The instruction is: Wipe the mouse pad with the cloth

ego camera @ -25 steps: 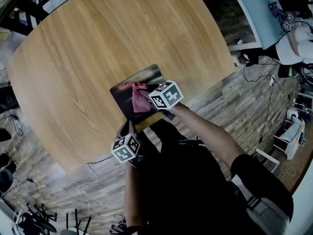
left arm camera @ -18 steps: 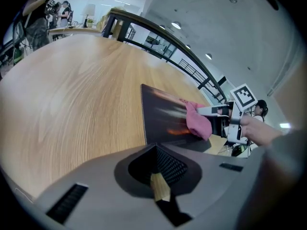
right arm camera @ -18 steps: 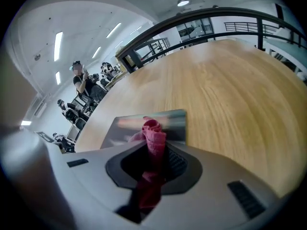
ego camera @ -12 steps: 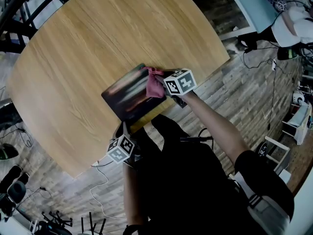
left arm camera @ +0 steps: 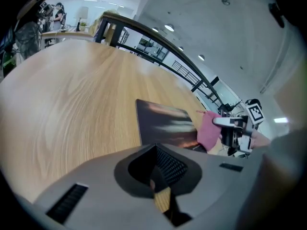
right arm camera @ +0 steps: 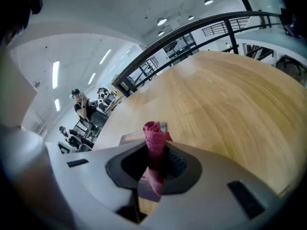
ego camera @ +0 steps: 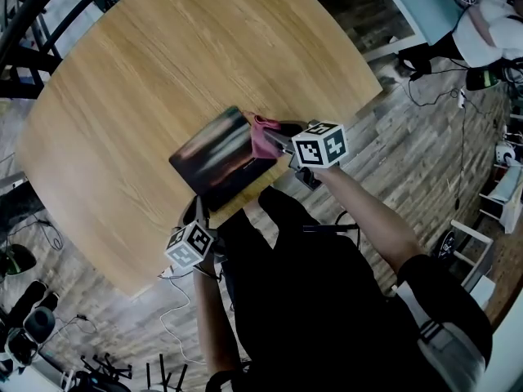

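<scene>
A dark mouse pad (ego camera: 216, 160) with pale streaks lies near the front edge of the round wooden table (ego camera: 122, 80). My right gripper (ego camera: 276, 139) is shut on a pink cloth (ego camera: 262, 135), which hangs at the pad's right edge. In the right gripper view the cloth (right arm camera: 154, 140) stands bunched between the jaws, with a strip of the pad (right arm camera: 128, 138) behind it. My left gripper (ego camera: 201, 211) sits at the pad's near corner, jaws together with nothing seen between them. From the left gripper view (left arm camera: 160, 188) the pad (left arm camera: 165, 126), the cloth (left arm camera: 208, 131) and the right gripper (left arm camera: 229, 128) lie ahead.
The table's front edge runs just below the pad. Beyond it is plank floor with cables (ego camera: 176, 317) and chair bases (ego camera: 33, 321). A dark railing (right arm camera: 192, 35) curves past the table's far side, and people stand at desks (right arm camera: 81, 114) beyond.
The right gripper has dragged the cloth rightward across the pad to its right edge. The left gripper has stayed at the near corner.
</scene>
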### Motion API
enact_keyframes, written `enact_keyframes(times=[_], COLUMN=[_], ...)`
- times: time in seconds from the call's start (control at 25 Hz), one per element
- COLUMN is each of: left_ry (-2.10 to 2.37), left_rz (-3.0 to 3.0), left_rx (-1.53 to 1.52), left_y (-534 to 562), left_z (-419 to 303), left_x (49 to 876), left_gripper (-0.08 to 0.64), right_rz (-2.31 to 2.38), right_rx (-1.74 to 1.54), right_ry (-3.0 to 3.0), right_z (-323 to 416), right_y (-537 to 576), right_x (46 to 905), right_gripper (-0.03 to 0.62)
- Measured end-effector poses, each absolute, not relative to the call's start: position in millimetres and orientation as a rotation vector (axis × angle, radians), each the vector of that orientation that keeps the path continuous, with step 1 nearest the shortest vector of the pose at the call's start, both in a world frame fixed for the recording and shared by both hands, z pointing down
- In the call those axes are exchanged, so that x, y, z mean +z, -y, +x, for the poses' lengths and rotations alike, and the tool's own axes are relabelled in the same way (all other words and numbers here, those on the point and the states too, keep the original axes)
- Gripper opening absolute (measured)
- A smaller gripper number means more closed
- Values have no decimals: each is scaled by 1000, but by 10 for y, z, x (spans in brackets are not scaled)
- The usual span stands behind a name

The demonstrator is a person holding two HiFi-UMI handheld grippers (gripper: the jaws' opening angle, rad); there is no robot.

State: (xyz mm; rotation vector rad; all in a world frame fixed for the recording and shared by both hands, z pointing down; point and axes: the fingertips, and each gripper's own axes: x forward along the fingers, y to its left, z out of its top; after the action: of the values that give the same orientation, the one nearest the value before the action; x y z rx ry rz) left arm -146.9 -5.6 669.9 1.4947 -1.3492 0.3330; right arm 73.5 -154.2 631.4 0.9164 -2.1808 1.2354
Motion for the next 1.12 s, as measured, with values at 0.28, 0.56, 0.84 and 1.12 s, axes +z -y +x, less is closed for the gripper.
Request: enact_keyframes(times=[0.28, 0.56, 0.84, 1.12], left_ry=[1215, 1116, 1077, 1092], left_rz=[1637, 1661, 1639, 1642], left_rx=[391, 478, 462, 510], left_y=[717, 965, 919, 922], left_z=[-1654, -1697, -1665, -1660], left_x=[6666, 6834, 6907, 6929], left_gripper=[23, 23, 23, 23], right_rz=[582, 176, 64, 138], right_rx=[1312, 1239, 1123, 1009], right_ry=[2277, 2175, 2075, 2049], right_z=[-101, -828, -1211, -1243], right_y=[815, -14, -295, -118], right_x=[5887, 6035, 6515, 6876], right_gripper=[66, 66, 66, 66])
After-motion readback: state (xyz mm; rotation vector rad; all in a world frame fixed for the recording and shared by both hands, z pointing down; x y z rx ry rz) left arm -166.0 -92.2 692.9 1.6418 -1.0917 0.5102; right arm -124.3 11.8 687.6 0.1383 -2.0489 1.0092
